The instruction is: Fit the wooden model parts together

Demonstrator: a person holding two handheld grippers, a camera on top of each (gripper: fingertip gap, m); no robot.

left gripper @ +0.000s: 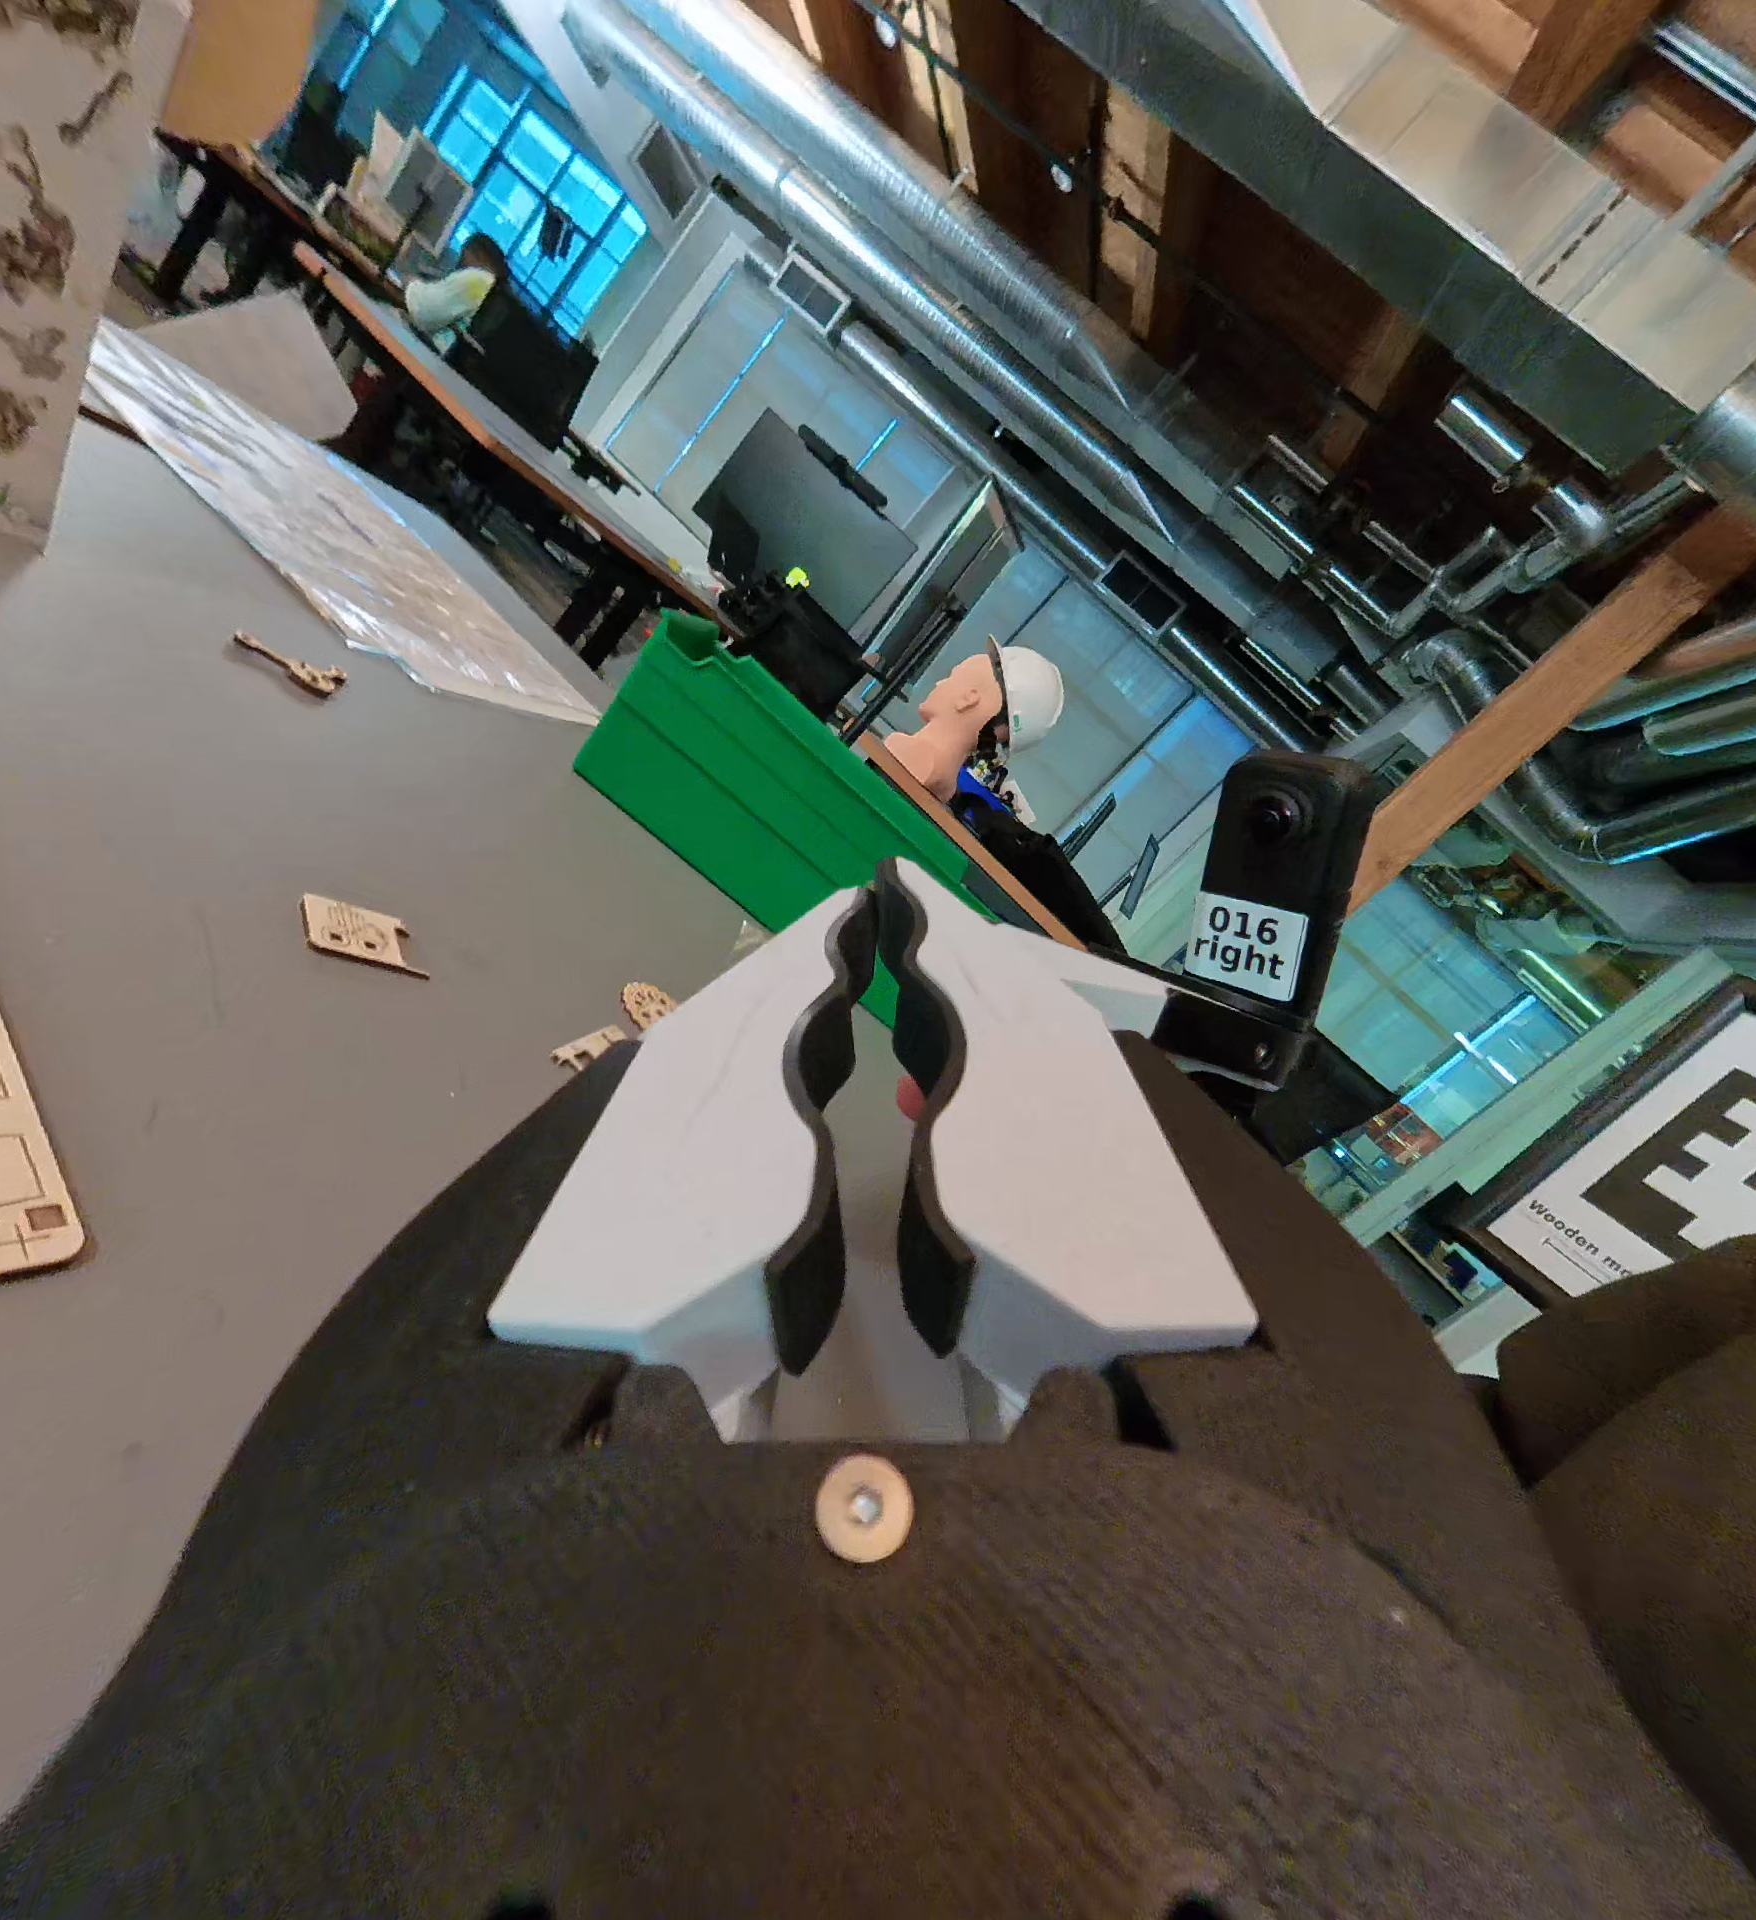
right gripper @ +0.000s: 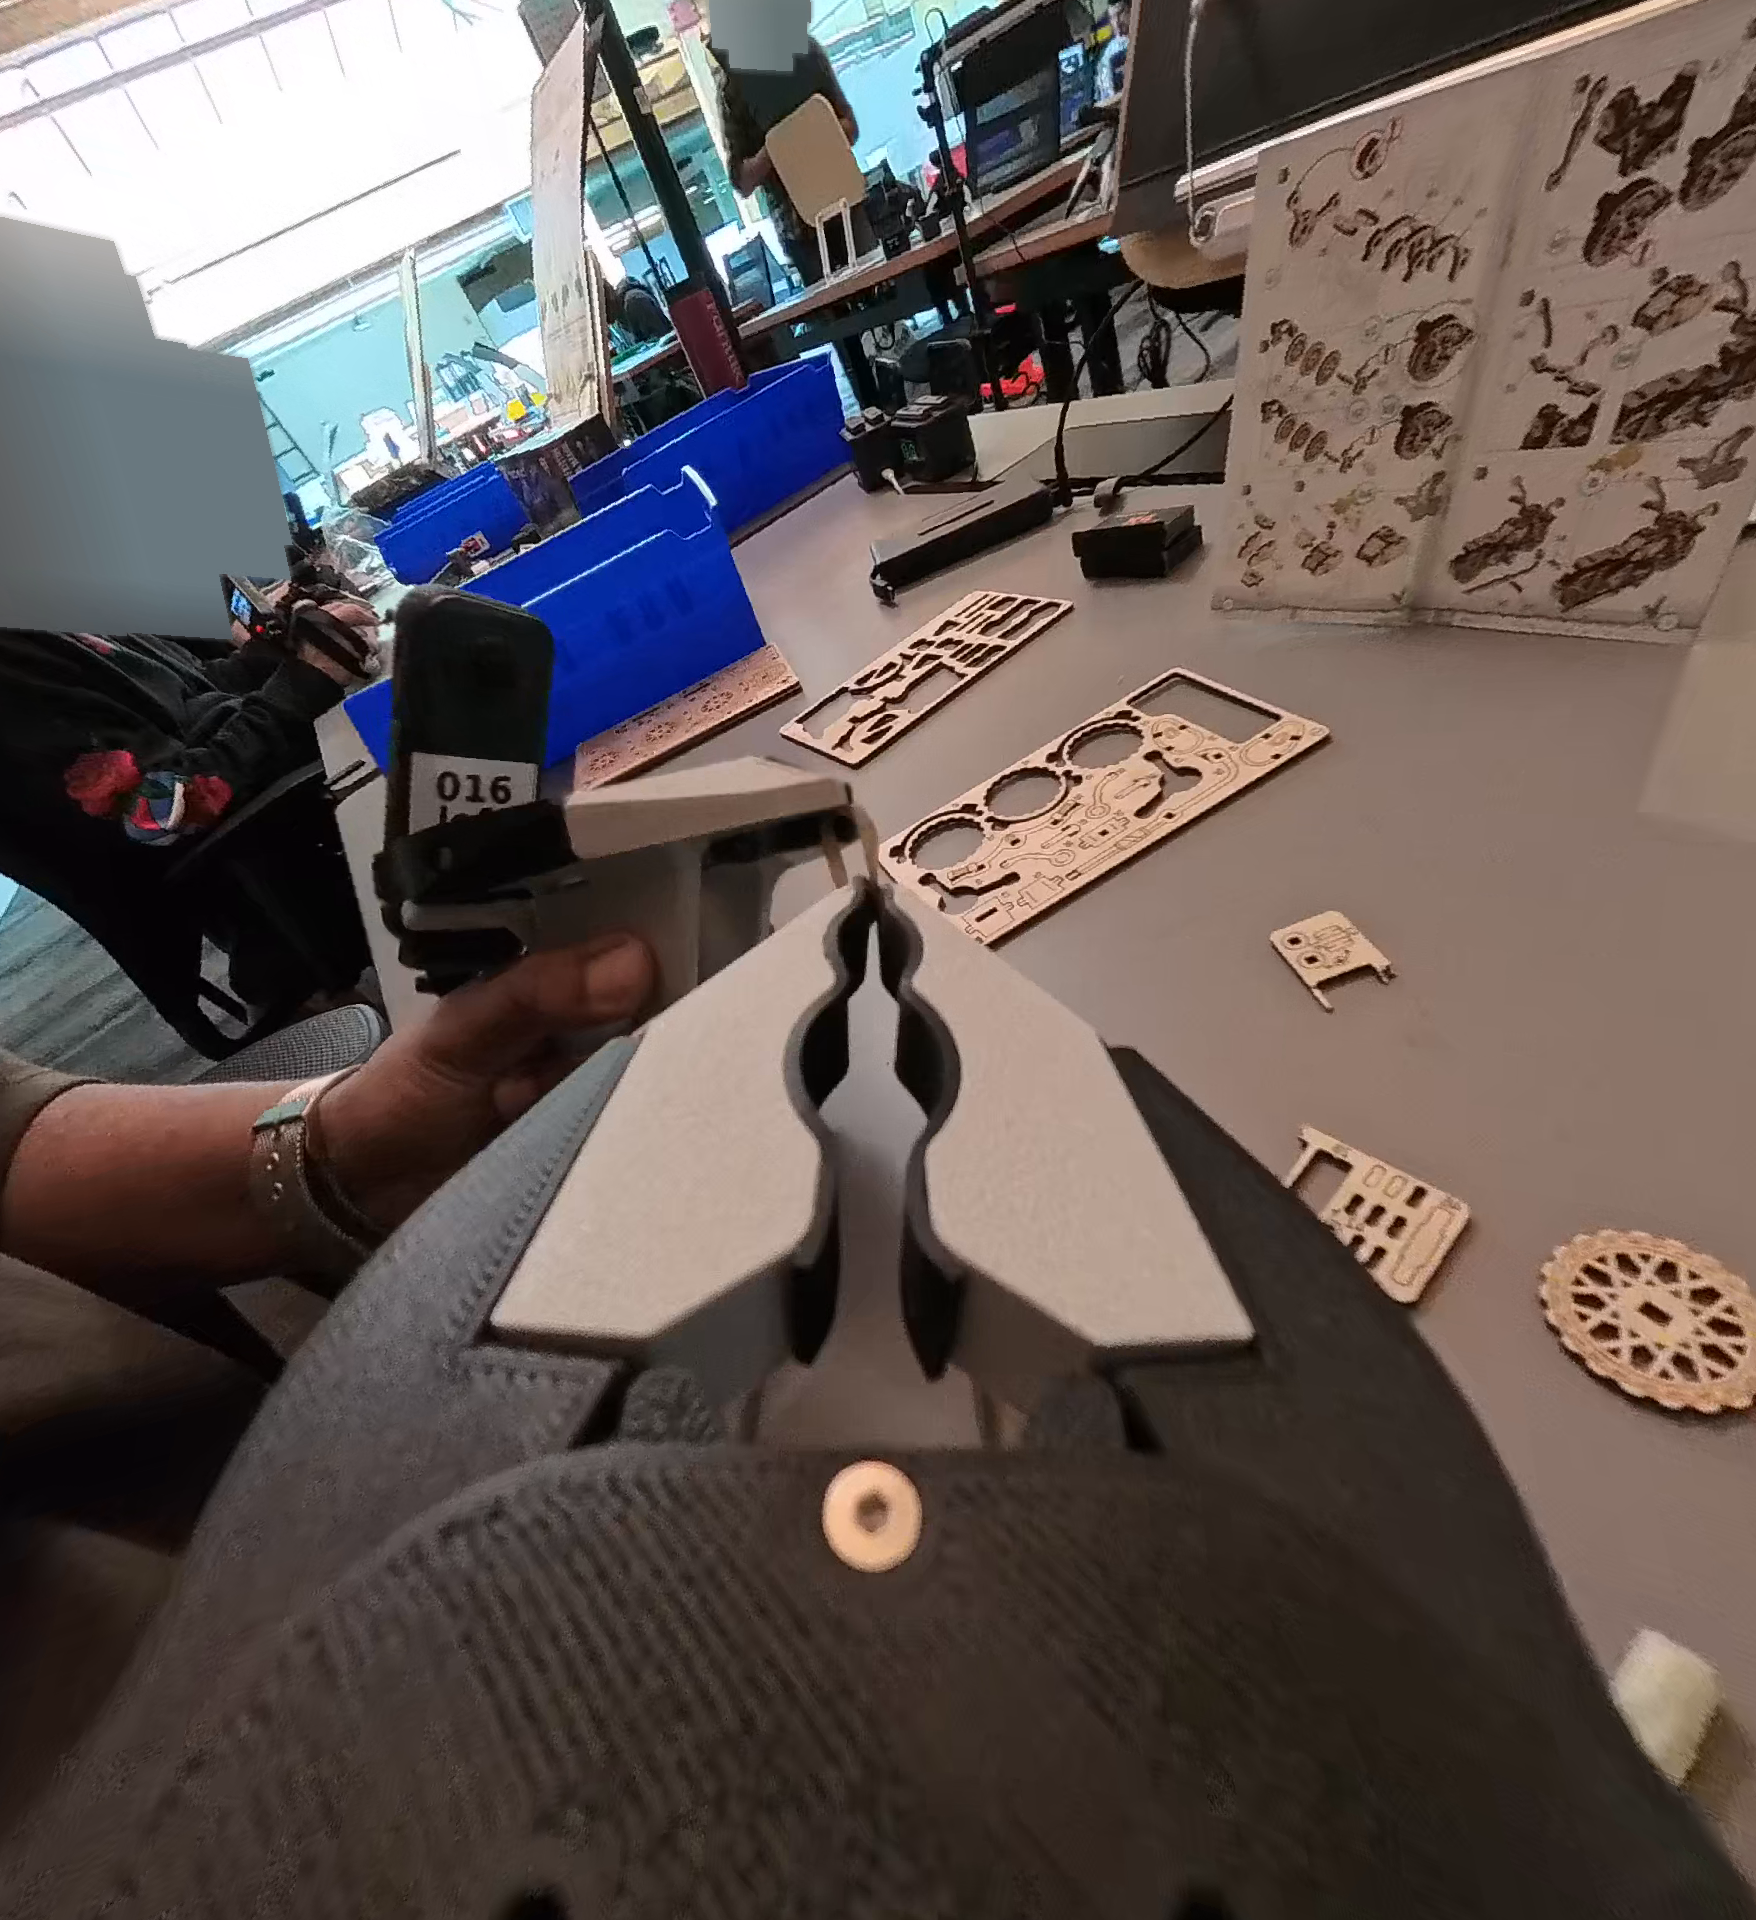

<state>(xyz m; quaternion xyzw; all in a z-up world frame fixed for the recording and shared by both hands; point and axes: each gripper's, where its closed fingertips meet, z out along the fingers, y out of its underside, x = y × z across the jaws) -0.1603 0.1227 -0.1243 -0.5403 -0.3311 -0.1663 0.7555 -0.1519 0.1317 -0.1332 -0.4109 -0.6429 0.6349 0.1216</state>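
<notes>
Two grippers meet above the grey table [right gripper: 1539, 831]. The right gripper [right gripper: 872, 902] has its jaws closed tip to tip, and I see nothing between them. Just beyond those tips, the left gripper [right gripper: 846, 836] seems to be pinching a small wooden piece [right gripper: 838, 860], though its own camera does not show the piece.

To fit parts well, I would hold the left side steady, pick a mating part with the right, line the tab up squarely with its slot, and press gently, since thin wood could snap.

Counted from the right camera:
- Three loose parts lie right of my jaws: a small plate [right gripper: 1331, 951], a slotted plate [right gripper: 1383, 1210] and a round gear wheel [right gripper: 1663, 1320].
- Three part sheets lie ahead of the jaws: two pale ones [right gripper: 1102, 800] [right gripper: 926, 675] and a browner one [right gripper: 687, 707].
- One instruction sheet [right gripper: 1518, 343] stands far ahead to the right.

Four more loose bits show left of the left jaws on that camera.
</notes>
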